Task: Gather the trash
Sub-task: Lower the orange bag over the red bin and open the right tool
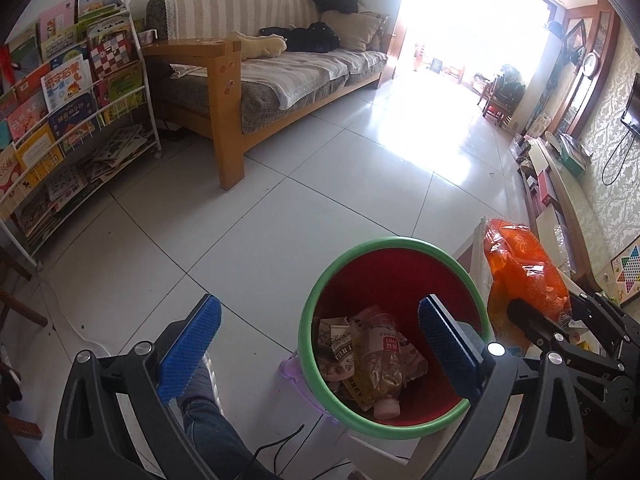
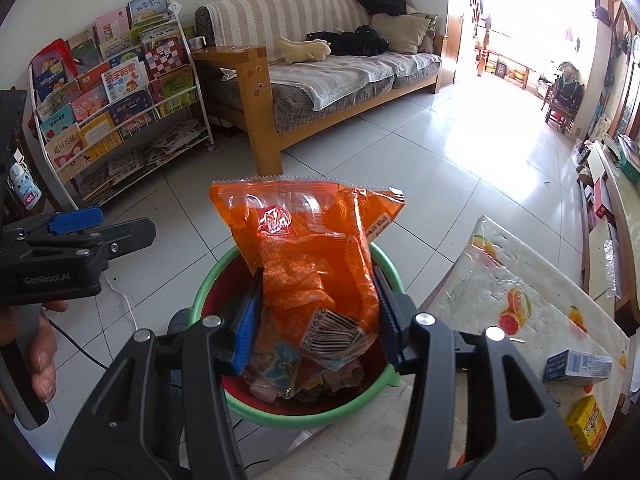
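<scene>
The right tool (image 2: 316,312) grips an orange snack bag (image 2: 308,248) between its blue pads, directly above the green-rimmed red bin (image 2: 390,268), just beside the surface's (image 2: 520,280) edge. The left tool (image 1: 320,344) stands wide apart and empty, one pad over the bin's (image 1: 400,242) inside, the other over bare tiled floor (image 1: 240,240). A crushed bottle (image 1: 380,360) and wrappers lie inside
</scene>
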Available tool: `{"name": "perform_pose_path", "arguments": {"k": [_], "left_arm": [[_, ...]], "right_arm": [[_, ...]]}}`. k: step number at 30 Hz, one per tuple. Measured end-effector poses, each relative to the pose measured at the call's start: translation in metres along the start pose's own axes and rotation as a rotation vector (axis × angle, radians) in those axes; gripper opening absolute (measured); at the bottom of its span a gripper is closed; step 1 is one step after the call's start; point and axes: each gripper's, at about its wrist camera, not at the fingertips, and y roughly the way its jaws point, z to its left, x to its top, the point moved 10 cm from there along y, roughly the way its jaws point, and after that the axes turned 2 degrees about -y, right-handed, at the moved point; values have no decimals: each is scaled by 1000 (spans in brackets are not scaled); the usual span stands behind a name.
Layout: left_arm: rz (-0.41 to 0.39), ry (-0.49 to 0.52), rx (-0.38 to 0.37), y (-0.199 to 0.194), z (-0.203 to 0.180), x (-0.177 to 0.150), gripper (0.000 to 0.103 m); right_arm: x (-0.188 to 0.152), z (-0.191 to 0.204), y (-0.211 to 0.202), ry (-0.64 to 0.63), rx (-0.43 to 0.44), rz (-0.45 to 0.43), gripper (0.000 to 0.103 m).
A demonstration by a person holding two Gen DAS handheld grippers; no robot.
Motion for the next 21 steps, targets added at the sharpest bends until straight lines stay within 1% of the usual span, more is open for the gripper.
{"name": "perform_pose_path", "arguments": {"k": [1, 2, 3, 4, 5, 6, 7, 12, 21], "left_arm": [[-3, -3, 4, -1, 2, 1, 95], [-5, -6, 7, -1, 5, 1, 95], [-6, -9, 9, -2, 7, 1, 95], [-6, -11, 12, -2, 9, 1, 95], [-6, -14, 12, -2, 10, 1, 95], [-7, -16, 12, -2, 11, 1, 95], [-7, -17, 12, -3, 11, 1, 95], [-10, -9, -5, -4, 4, 1, 95], [-20, 50, -68, -21, -45, -1, 95]], "right_arm": [[0, 3, 4, -3, 3, 10, 61], [0, 4, 6, 0, 5, 12, 63], [1, 6, 7, 1, 5, 13, 67], [0, 8, 8, 1, 6, 15, 76], [0, 8, 7, 2, 8, 14, 81], [0, 8, 5, 4, 2, 7, 92], [1, 7, 2, 5, -6, -2, 98], [0, -3, -5, 8, -37, -2, 98], [-14, -38, -40, 48, -94, -13, 98]]}}
